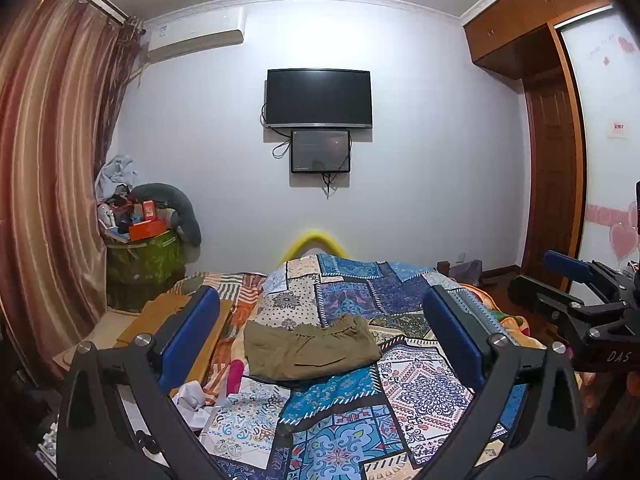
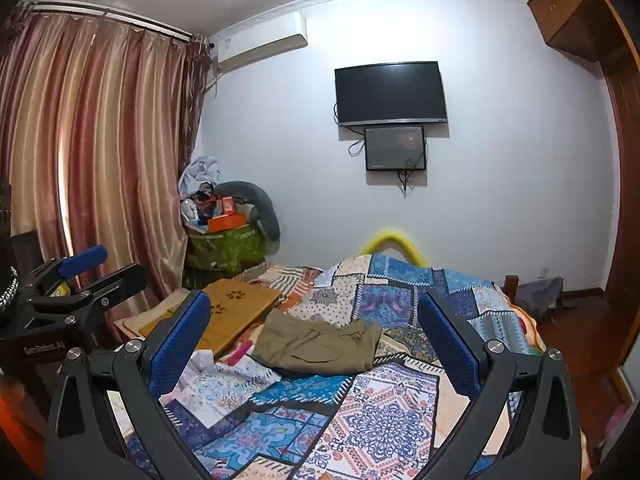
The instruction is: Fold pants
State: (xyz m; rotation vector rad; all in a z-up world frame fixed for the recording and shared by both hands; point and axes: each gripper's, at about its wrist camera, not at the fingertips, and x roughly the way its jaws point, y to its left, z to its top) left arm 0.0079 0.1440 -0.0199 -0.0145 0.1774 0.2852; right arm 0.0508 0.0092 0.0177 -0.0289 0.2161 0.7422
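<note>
Olive-green pants (image 1: 310,348) lie folded in a compact bundle on the patchwork bedspread (image 1: 412,392), elastic waistband toward the far side. My left gripper (image 1: 320,320) hangs open above the bed, short of the pants, with nothing between its blue pads. The right gripper (image 1: 576,280) shows at the right edge of the left wrist view, also open. In the right wrist view the pants (image 2: 316,346) lie ahead between the spread fingers of my right gripper (image 2: 314,318), open and empty. The left gripper (image 2: 96,268) appears at the left edge there.
A wooden lap tray (image 2: 228,312) rests on the bed's left side, with a pink object (image 2: 240,352) and crumpled white paper (image 1: 196,400) beside it. A green bin heaped with clutter (image 1: 144,256) stands by the curtain (image 1: 48,184). A wardrobe (image 1: 556,184) lines the right wall.
</note>
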